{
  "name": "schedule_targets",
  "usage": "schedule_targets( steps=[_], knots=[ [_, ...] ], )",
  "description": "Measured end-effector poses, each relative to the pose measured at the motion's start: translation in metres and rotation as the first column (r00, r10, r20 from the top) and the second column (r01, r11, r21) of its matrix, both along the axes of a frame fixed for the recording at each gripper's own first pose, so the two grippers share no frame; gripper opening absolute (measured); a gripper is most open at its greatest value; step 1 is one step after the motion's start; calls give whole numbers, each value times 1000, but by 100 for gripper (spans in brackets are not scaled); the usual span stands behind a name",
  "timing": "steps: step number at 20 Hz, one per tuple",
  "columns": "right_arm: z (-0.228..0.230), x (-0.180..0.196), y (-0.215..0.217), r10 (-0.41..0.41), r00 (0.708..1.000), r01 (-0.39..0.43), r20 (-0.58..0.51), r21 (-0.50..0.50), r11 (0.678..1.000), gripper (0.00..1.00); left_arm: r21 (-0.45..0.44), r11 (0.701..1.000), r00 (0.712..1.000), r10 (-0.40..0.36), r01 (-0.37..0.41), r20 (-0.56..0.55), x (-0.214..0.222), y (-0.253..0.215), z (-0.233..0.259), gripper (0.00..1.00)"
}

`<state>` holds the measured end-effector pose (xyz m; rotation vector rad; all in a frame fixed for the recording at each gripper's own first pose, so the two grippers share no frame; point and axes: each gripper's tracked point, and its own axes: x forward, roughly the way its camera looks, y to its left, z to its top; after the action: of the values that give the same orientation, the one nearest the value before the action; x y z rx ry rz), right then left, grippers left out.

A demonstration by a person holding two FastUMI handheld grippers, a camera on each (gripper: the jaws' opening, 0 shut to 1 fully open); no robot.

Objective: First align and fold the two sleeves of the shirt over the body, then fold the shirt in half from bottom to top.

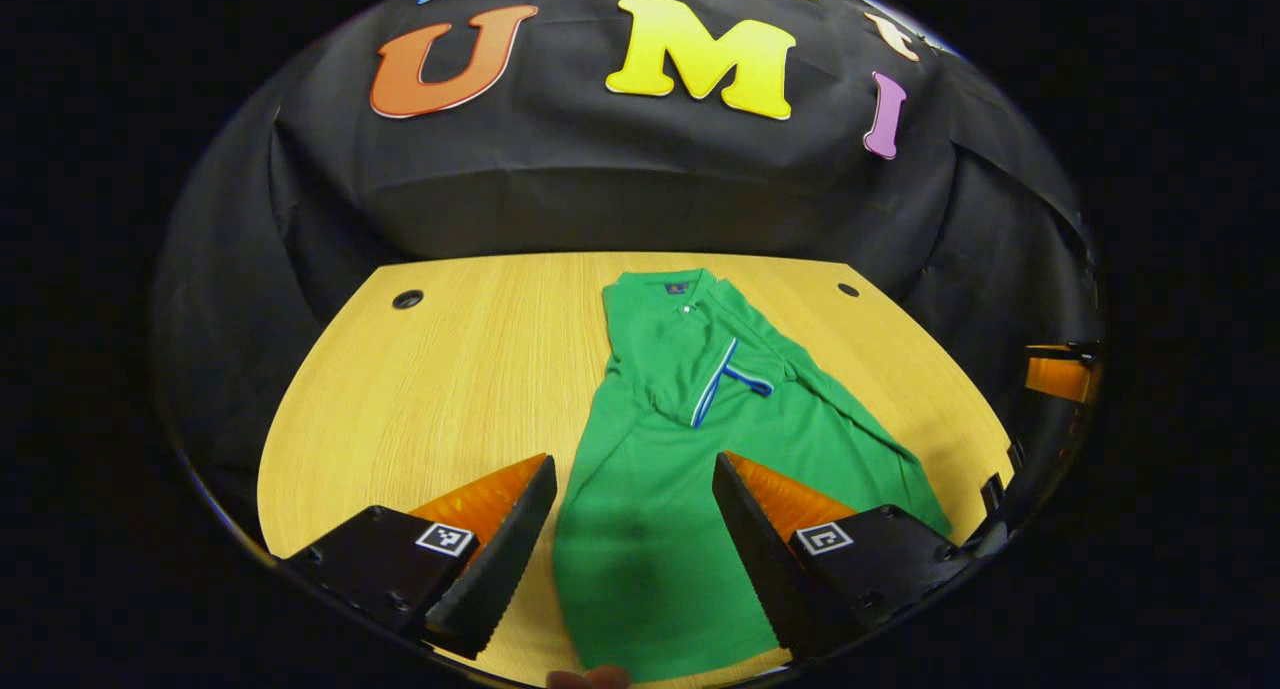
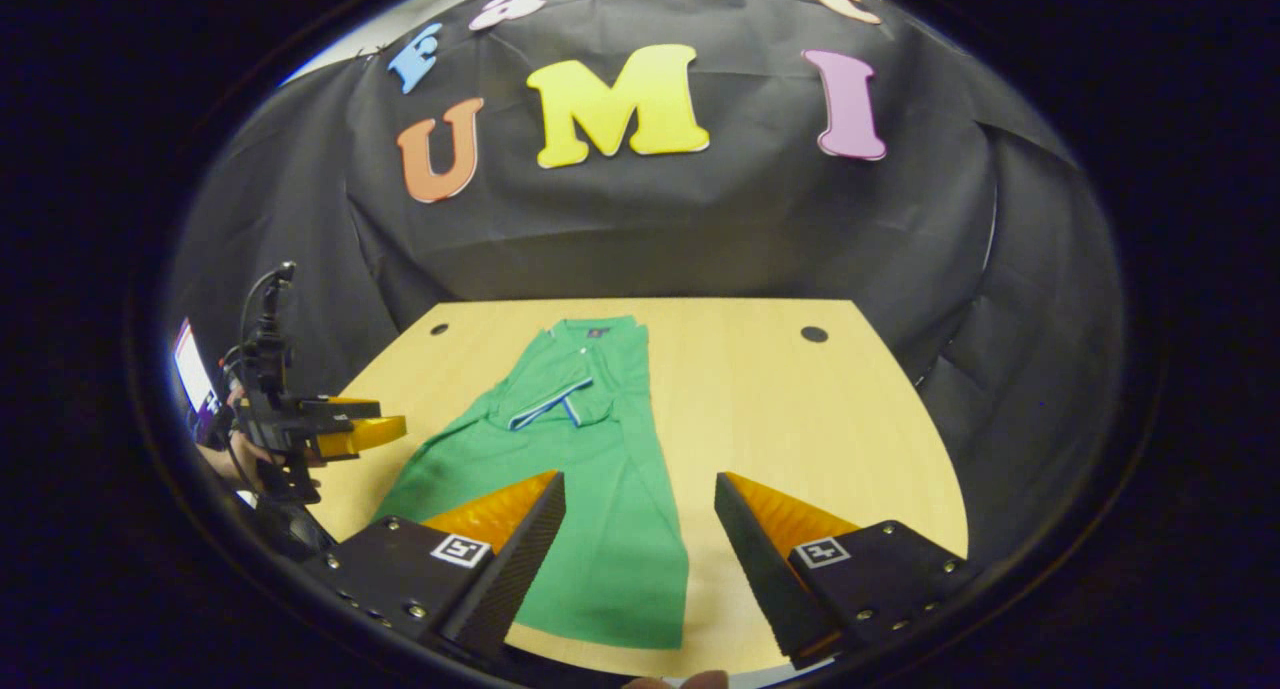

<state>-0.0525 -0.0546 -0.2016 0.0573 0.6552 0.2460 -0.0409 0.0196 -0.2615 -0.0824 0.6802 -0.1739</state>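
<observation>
Green polo shirt (image 1: 690, 449) lies flat on the wooden table (image 1: 450, 389), collar toward twelve o'clock and hem toward six in both gripper views. Both sleeves appear already folded in over the body: their striped cuffs meet near the chest, just below the collar, and the garment reads as a long narrow strip. That would leave the second step, folding the shirt in half from hem up to collar, not yet begun; the hem lies flat at the near table edge.

In the left gripper view, the left gripper (image 1: 635, 529) hangs over the lower body of the shirt with its fingers wide apart, holding nothing. Whether it touches the cloth I cannot tell.

In the right gripper view, the right gripper (image 2: 640, 544) is likewise spread wide and empty, over the shirt's lower right edge and bare wood. At nine o'clock there, the left gripper (image 2: 340, 431) shows farther off, held in a hand (image 2: 235, 459).
</observation>
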Motion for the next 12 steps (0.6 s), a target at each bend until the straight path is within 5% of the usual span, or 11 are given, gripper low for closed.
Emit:
schedule_targets(
  steps=[5, 12],
  knots=[
    [-61, -41, -6, 102, 985, -115, -139, -92, 989, 94, -37, 996, 985, -89, 85, -146, -83, 7, -41, 100],
    [-131, -107, -28, 203, 929, -264, -310, -166, 950, 94, -62, 979, 939, -205, 196, -277, -155, 13, -86, 100]
  ],
)
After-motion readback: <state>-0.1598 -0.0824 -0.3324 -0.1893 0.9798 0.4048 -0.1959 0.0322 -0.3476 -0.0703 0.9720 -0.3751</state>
